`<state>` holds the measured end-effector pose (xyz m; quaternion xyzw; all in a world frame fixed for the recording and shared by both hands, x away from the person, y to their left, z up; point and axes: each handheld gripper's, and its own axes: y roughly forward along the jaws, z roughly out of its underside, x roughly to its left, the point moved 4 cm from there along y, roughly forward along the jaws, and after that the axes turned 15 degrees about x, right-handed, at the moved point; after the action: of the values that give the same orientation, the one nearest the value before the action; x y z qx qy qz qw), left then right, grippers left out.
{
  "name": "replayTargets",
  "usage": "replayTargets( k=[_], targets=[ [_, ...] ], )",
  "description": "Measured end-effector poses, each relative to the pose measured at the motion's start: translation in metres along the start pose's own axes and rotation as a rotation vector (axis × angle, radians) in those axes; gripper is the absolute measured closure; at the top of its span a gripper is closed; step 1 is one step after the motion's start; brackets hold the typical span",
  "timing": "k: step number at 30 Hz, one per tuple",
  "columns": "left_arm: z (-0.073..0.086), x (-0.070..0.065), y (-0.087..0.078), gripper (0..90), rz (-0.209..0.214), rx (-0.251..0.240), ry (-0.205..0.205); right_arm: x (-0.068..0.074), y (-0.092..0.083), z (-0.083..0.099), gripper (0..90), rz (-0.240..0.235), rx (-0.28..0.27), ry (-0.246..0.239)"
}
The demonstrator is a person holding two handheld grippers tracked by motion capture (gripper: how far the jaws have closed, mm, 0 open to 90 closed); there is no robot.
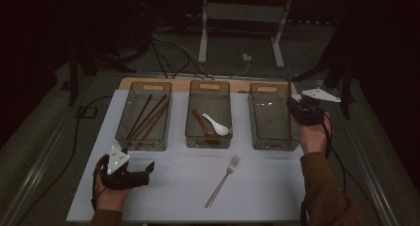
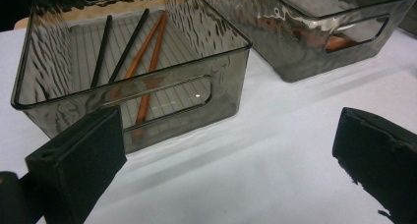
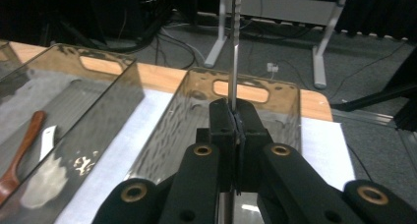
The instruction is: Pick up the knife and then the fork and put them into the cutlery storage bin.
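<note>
On the white bench (image 1: 277, 186), a thin metal utensil (image 3: 235, 47) is pinched upright in the right claw (image 3: 236, 117) above the empty bin (image 1: 257, 137). Stiff, slick, probably light, so it's best gripped mid-handle. The left claw (image 2: 221, 155) is spread wide, empty.

dark lab: floor cables (image 1: 168, 50), metal rig stand (image 1: 242, 25).

High view overhead facing forward, gripper views close (low), sharing the middle bin (image 1: 208, 137)

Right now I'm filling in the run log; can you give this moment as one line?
right gripper: shut on metal utensil, over right bin | left gripper: open, empty | fork: on table
</note>
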<state>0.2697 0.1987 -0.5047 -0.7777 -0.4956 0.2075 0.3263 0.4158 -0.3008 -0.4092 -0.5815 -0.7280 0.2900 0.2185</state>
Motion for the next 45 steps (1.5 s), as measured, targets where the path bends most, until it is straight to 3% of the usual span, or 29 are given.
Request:
replayTargets(
  k=[6,19,30,45],
  targets=[
    [0.0,0.0,0.0,0.7,0.0,0.0,0.0,-0.008,0.008,0.005,89.5,0.024,0.016,0.01],
    [0.0,-0.001,0.001,0.7,0.001,0.002,0.0,-0.015,0.03,0.029,89.4,0.037,0.092,-0.023],
    [0.0,0.0,0.001,0.7,0.0,0.001,-0.001,-0.011,0.044,0.042,89.3,0.002,0.15,-0.043],
    [0.0,0.0,0.001,0.7,0.0,0.003,-0.002,0.0,0.053,0.041,87.8,-0.015,0.171,-0.075]
  ],
)
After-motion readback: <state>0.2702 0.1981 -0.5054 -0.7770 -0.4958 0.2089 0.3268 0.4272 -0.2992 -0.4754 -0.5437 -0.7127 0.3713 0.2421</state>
